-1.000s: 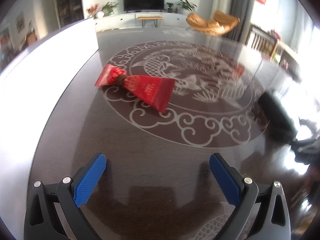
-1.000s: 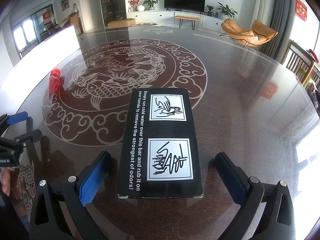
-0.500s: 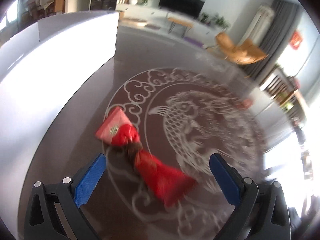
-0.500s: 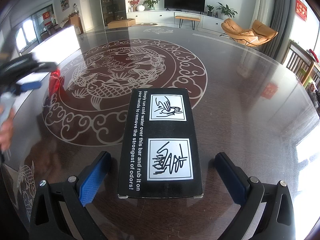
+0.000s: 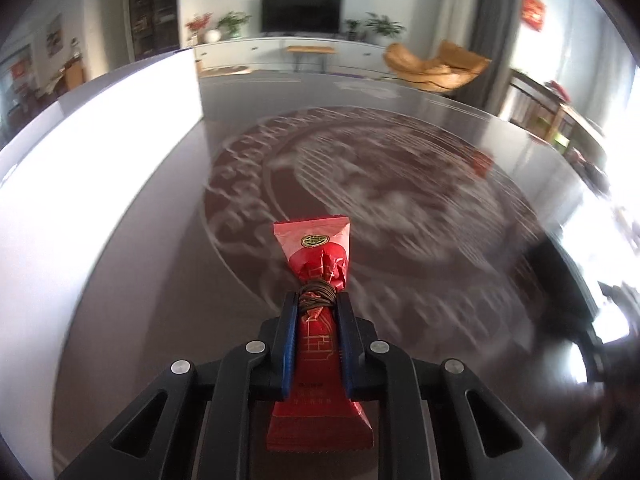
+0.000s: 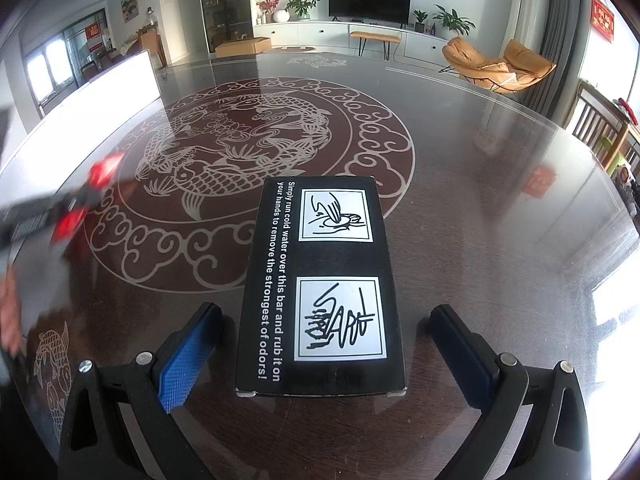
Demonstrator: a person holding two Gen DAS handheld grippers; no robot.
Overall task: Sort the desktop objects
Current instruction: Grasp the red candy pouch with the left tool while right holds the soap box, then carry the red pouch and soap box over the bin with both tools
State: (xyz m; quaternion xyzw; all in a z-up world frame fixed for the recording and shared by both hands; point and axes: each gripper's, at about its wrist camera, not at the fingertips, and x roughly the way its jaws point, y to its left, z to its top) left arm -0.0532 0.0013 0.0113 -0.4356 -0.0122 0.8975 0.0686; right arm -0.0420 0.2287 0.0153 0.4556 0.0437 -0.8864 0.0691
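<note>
Left gripper (image 5: 317, 312) pinching red snack packet (image 5: 318, 320) just below its string-tied neck, above dark glass table (image 5: 160, 280); probably light, soft, crinkly. Right gripper (image 6: 326, 344) spread around black soap-bar box (image 6: 320, 288), not touching; probably stiff, best taken by long sides

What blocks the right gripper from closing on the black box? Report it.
Nothing visible does. The right gripper stands open with the black box lying flat on the table between its fingers, a clear gap on each side. The red packet is clamped in the left gripper, far off.
</note>
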